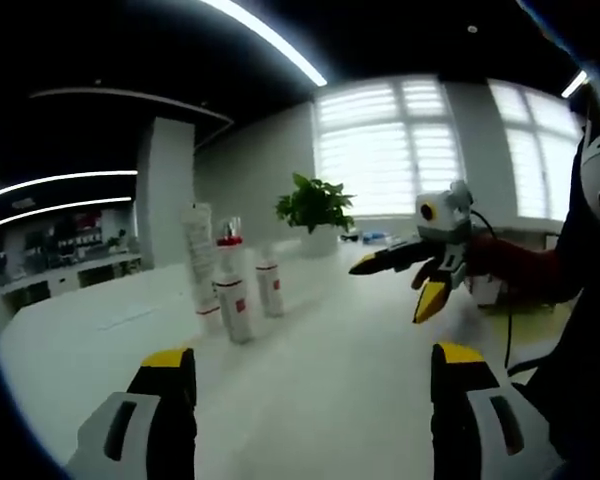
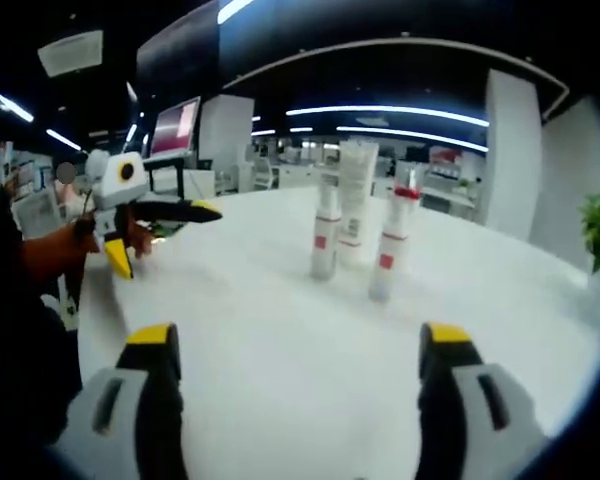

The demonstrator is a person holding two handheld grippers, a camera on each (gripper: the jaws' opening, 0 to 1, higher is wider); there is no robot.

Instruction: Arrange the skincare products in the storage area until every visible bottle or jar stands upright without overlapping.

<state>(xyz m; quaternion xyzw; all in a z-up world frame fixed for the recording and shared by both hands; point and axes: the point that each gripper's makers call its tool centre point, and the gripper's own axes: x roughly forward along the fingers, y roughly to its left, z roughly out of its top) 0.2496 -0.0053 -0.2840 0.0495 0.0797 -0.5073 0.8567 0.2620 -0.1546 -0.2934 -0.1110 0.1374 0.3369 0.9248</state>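
Three skincare containers stand upright in a tight cluster on a smooth, matte white bench (image 1: pixel 330 350), well ahead of both grippers and touching neither. In the left gripper view the tall flat tube (image 1: pixel 201 262) — white, with faint print running down its face and standing on its cap — is at the left of the group. Just beside it stands the slim pump bottle (image 1: pixel 232 290), a white cylinder with a red collar, a clear top and a red label. The shorter bottle (image 1: pixel 270 284), also white and cylindrical with a small red label, stands just behind and to the right. From the right gripper view the same trio appears from the other side: shorter bottle (image 2: pixel 325 240), tube (image 2: pixel 355 200) and pump bottle (image 2: pixel 391 245), each apart from its neighbour at the base, none overlapping.

The left gripper (image 1: pixel 310 385) has its jaws spread wide, their yellow-tipped black pads at the bottom of its own view with nothing between them; it is also seen from the right gripper view (image 2: pixel 160 232), held by a person's hand (image 2: pixel 55 255) above the bench edge. The right gripper (image 2: pixel 298 365) is likewise spread and empty; in the left gripper view (image 1: pixel 405 280) its pointed black and yellow jaws gape over the bench. A leafy green potted plant (image 1: pixel 316 205) in a white pot sits at the far end of the bench by louvred windows.
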